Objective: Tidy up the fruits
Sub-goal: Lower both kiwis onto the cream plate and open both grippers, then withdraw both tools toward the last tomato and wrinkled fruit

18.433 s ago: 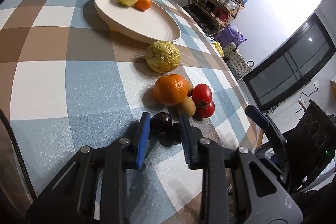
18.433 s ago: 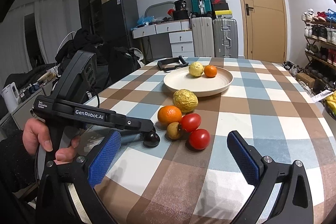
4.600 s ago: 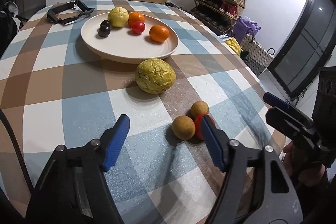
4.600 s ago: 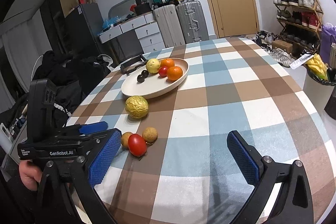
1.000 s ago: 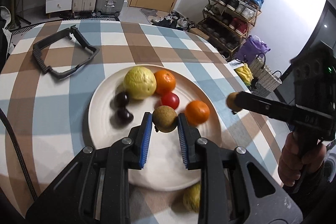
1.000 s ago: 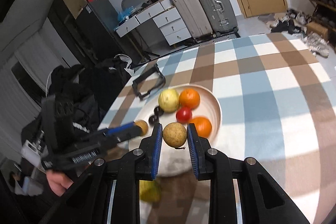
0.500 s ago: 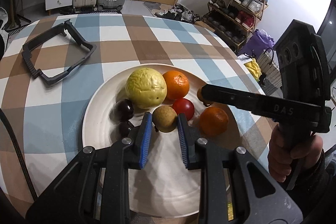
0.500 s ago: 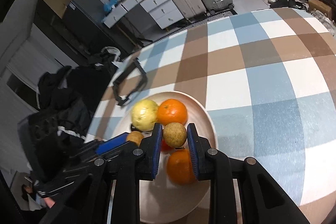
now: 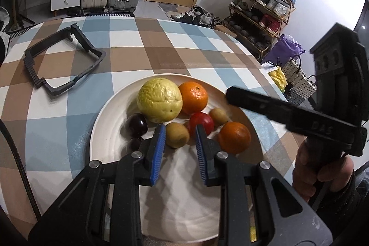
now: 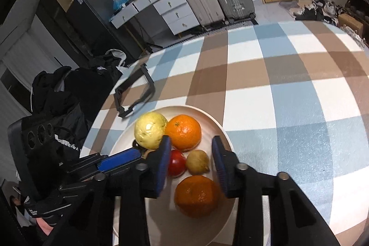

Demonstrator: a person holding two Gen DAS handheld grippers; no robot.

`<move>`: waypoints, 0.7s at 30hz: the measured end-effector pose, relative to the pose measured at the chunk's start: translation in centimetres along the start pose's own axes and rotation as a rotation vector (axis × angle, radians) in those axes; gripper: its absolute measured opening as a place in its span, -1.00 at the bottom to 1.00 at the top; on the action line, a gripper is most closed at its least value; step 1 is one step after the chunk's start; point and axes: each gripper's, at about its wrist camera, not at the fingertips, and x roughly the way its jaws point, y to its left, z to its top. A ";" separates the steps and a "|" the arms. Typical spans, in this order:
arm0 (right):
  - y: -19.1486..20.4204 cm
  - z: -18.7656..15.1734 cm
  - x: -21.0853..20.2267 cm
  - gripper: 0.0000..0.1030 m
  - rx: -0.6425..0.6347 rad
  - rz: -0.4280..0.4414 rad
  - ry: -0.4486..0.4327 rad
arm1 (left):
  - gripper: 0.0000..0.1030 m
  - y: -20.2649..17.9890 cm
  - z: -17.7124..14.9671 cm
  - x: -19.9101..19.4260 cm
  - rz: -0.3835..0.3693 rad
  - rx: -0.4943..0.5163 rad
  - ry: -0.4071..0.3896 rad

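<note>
A cream plate [image 9: 99,126] [image 10: 191,107] carries a yellow fruit [image 9: 159,99], two oranges [image 9: 193,97] [image 9: 234,137], a tomato [image 9: 200,122] and dark plums [image 9: 136,125]. My left gripper [image 9: 180,130] reaches in low over the plate and is shut on a brown kiwi [image 9: 177,134] just in front of the yellow fruit. My right gripper [image 10: 191,145] is opening. A second kiwi [image 10: 197,161] [image 9: 218,116] lies on the plate between its blue pads, which stand clear of it, next to the tomato [image 10: 176,163].
A black plastic frame [image 9: 62,61] [image 10: 136,93] lies on the checked tablecloth beyond the plate. A hand [image 9: 320,176] grips the right tool at the plate's right side. Suitcases, drawers and a shoe rack stand behind the table.
Both grippers came down over the plate. The right jaws have parted and their kiwi now rests among the fruit. The left gripper keeps its kiwi and has stayed still lately.
</note>
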 end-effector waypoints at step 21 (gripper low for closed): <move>4.7 -8.7 -17.1 0.87 -0.072 -0.035 -0.301 | 0.56 -8.3 -5.7 -13.4 0.124 0.117 -0.187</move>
